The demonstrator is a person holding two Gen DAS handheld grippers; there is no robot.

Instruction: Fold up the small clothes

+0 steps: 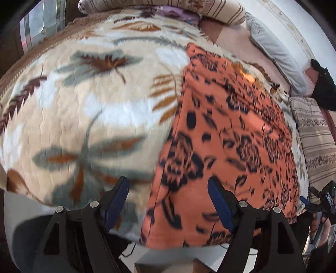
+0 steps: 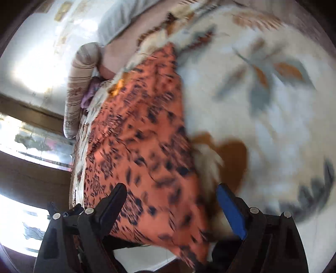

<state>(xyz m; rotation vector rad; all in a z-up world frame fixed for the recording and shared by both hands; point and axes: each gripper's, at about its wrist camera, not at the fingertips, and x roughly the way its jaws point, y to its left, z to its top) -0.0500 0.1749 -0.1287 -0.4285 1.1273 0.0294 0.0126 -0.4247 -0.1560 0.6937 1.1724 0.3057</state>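
One orange garment [image 1: 226, 147] with black floral print lies flat on the leaf-patterned blanket [image 1: 94, 109], toward two o'clock of my left gripper [image 1: 168, 201]. My left and right grippers [image 2: 172, 210] gape wide, holding nothing.

Cloth [image 1: 226, 147] lies flat on the blanket [image 1: 94, 115], toward its right side in the left wrist view; its near edge hangs over the blanket's front edge. Blanket covers the bed. Rolled bolster [image 1: 168, 8] lies behind the blanket along the far end. Pillow [image 1: 273, 52] sits behind and right of the cloth, against the wall. Second cushion [image 1: 317, 138] lies right of the cloth at the bed's side. In the right wrist view the cloth [image 2: 142, 142] lies left of bare blanket [image 2: 273, 126].
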